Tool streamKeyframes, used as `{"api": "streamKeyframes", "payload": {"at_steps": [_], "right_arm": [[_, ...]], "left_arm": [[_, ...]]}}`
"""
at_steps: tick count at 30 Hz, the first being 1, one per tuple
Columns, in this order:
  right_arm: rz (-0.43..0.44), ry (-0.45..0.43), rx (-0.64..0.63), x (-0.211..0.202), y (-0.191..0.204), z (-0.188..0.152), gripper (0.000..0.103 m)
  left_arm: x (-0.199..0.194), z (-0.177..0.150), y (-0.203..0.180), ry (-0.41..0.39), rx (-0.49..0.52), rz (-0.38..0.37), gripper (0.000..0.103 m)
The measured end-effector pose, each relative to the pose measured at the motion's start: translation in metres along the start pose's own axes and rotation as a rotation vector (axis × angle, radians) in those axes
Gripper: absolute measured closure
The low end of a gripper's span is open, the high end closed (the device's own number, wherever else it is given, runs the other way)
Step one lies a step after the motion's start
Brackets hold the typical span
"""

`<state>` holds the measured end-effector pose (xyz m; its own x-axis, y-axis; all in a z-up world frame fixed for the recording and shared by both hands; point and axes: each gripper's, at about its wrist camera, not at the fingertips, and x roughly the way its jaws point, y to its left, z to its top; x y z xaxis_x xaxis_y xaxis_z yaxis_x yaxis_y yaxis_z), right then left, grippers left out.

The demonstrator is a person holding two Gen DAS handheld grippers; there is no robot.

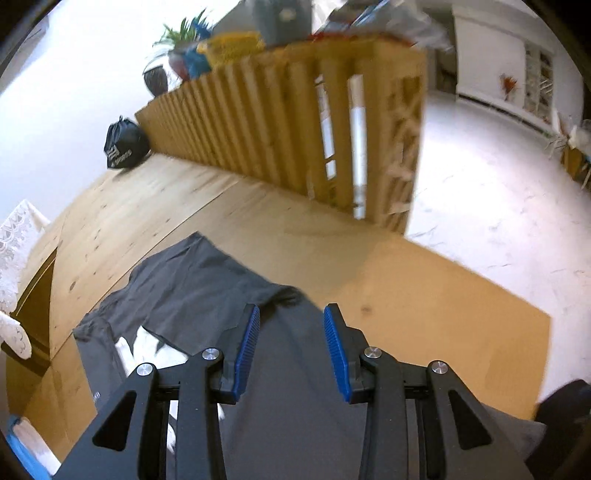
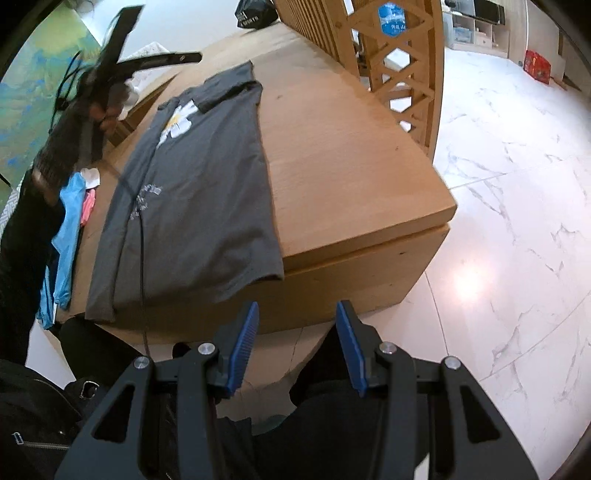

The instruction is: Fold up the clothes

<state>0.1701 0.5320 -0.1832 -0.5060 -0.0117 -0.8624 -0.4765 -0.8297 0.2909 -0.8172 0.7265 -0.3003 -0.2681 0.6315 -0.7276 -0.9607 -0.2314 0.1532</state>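
A grey T-shirt [image 2: 199,177] with a white flower print [image 2: 179,118] lies flat on the wooden table [image 2: 332,147], its sides folded in lengthwise. My left gripper [image 1: 291,314] hovers open above the shirt [image 1: 192,280], nothing between its blue pads [image 1: 247,343]. From the right wrist view, a hand holds that left gripper [image 2: 169,31] raised in the air over the table's far left. My right gripper [image 2: 298,310] is open and empty, off the table's near edge, above the floor and the person's dark legs [image 2: 325,424].
A slatted wooden partition [image 2: 399,74] stands along the table's far right side. A black bag [image 1: 123,146] sits at the far corner. Blue [image 2: 66,236] and pink [image 2: 88,206] garments lie left of the shirt. White marble floor [image 2: 517,221] spreads to the right.
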Motion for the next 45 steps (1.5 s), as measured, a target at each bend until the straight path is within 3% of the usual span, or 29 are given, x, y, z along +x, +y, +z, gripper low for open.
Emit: {"api": "streamKeyframes", "payload": {"at_steps": [2,5,7,16,21,32,38,45], "right_arm": [[-0.007,-0.015,-0.003,-0.006,0.000,0.003,0.060],[-0.021,-0.042,-0.010,-0.014,0.003,0.001,0.059],[-0.016,-0.053,-0.010,-0.016,0.006,-0.005,0.059],[-0.024,-0.069,0.010,-0.019,0.005,-0.032,0.058],[-0.041,-0.089,-0.001,-0.025,0.009,-0.034,0.058],[-0.082,-0.074,-0.042,-0.014,0.023,-0.018,0.058],[-0.124,-0.056,-0.075,-0.004,0.036,-0.003,0.058],[-0.115,-0.050,-0.117,0.006,0.047,0.011,0.058]], "left_arm": [[-0.007,-0.014,-0.025,-0.012,0.031,-0.008,0.065],[-0.093,-0.048,-0.071,-0.008,0.082,0.003,0.064],[-0.085,-0.054,-0.053,-0.014,0.110,0.025,0.063],[-0.017,-0.017,-0.007,-0.007,0.105,0.013,0.063],[0.034,0.024,0.030,-0.002,0.120,0.006,0.063],[0.049,0.016,0.018,0.052,0.144,0.001,0.063],[0.073,0.017,0.027,0.208,0.168,-0.056,0.059],[0.102,0.031,0.028,0.348,0.258,-0.004,0.059]]}}
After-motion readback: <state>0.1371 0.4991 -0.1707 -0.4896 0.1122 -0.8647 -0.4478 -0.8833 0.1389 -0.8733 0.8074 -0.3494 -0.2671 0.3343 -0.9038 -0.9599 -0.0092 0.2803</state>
